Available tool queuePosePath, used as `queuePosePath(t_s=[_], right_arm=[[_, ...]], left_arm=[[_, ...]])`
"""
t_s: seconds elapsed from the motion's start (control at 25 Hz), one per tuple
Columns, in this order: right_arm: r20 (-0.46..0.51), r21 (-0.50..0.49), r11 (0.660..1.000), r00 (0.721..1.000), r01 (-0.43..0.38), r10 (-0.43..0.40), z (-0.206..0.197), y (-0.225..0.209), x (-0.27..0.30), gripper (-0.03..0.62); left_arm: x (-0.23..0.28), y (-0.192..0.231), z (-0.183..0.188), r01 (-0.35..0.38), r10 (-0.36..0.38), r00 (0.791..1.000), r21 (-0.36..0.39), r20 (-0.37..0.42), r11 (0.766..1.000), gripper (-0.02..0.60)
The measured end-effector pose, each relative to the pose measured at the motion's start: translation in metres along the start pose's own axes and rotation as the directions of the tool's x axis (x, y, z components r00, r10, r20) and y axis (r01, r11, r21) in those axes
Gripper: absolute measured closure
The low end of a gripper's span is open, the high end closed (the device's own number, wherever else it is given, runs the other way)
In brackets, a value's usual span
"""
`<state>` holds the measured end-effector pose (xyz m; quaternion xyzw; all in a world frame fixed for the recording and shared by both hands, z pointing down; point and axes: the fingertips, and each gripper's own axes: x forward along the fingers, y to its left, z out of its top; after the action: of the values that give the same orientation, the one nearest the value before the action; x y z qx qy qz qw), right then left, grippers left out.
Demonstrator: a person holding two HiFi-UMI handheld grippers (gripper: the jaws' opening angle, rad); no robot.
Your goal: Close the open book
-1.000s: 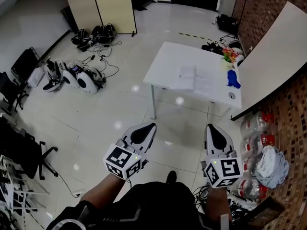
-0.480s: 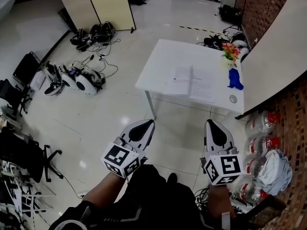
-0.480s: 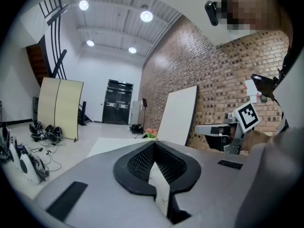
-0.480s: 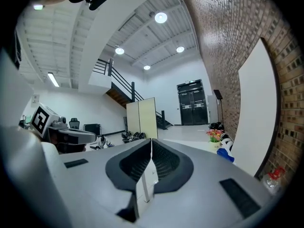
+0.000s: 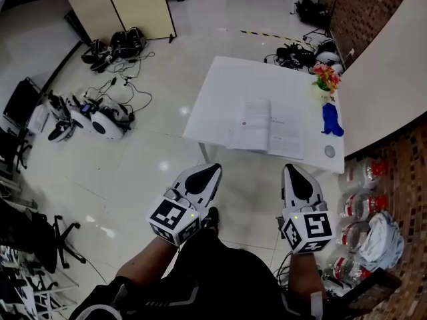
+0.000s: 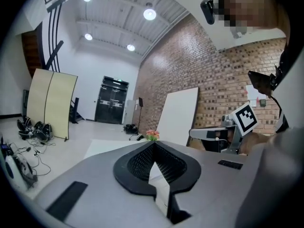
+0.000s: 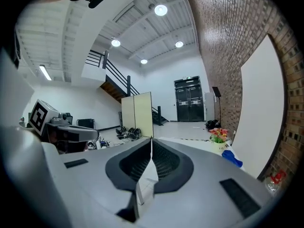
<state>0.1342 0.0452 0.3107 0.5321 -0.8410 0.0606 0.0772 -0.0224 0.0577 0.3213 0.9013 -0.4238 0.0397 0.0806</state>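
Now, the open book (image 5: 269, 127): lies flat with its pages up on the white counter (image 5: 243, 75), on the half nearer the person, its lower edge close to the counter's near edge.
Left hand-held gripper (image 5: 213, 169): clenched, the two jaws meet at their tips with nothing between them; it hangs over the floor (image 5: 133, 172), short of the counter and well apart from the book.
Right hand-held gripper (image 5: 291, 169): clenched as well, jaws together and empty; it is level with the left one, short of the counter's near edge, and does not touch the book.
Flower pot (image 5: 326, 80): stands upright near the counter's right edge, beyond the book.
Blue object (image 5: 331, 120): lies on the counter just right of the book; what it is cannot be made out.
Small round item (image 5: 329, 151): sits at the counter's near right corner.
White board (image 5: 380, 85): leans on the brick wall to the right of the counter.
Bottles (image 5: 363, 205): bunched on the floor by the brick wall, right of the right hand-held gripper.
Folding screen (image 5: 120, 5): stands far off at upper left, with cabled gear (image 5: 100, 119) spread on the floor near it.
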Motion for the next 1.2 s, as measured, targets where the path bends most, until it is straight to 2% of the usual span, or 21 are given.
queuePosePath(t_s=[0.28,0.4,0.48,0.64,0.8,0.92,1.08,1.2], right_arm=[[-0.051,0.025,0.998,0.997,0.058,-0.057,0.002,0.005,0.094,0.591],[-0.067,0.027,0.997,0.995,0.073,-0.071,0.004,0.003,0.126,0.591],[-0.085,0.017,0.997,0.994,0.078,-0.076,0.003,0.0,0.142,0.591],[-0.109,0.012,0.997,0.992,0.072,-0.07,0.002,-0.016,0.167,0.591],[-0.107,0.052,0.998,0.994,0.016,-0.01,-0.002,-0.038,0.191,0.591],[-0.109,0.041,0.999,0.994,-0.022,0.026,0.0,-0.054,0.206,0.591],[-0.082,0.031,0.997,0.994,-0.076,0.079,0.012,-0.073,0.223,0.591],[-0.099,0.042,0.991,0.987,-0.126,0.13,0.009,-0.078,0.236,0.591]], left_arm=[[0.045,0.085,-0.001,0.077,-0.078,0.997,-0.027,-0.031,0.997,0.588],[0.066,0.107,-0.006,0.117,-0.118,0.992,-0.016,-0.049,0.993,0.588],[0.078,0.116,-0.012,0.132,-0.134,0.989,-0.035,-0.063,0.991,0.588],[0.105,0.131,-0.021,0.116,-0.123,0.989,-0.078,-0.084,0.99,0.588],[0.139,0.143,-0.023,0.087,-0.093,0.99,-0.059,-0.105,0.994,0.588],[0.16,0.148,-0.015,0.041,-0.047,0.993,-0.061,-0.104,0.997,0.588],[0.186,0.147,-0.003,0.012,-0.016,0.993,-0.029,-0.119,1.0,0.588],[0.197,0.151,-0.001,-0.012,0.009,0.992,-0.023,-0.124,1.0,0.588]])
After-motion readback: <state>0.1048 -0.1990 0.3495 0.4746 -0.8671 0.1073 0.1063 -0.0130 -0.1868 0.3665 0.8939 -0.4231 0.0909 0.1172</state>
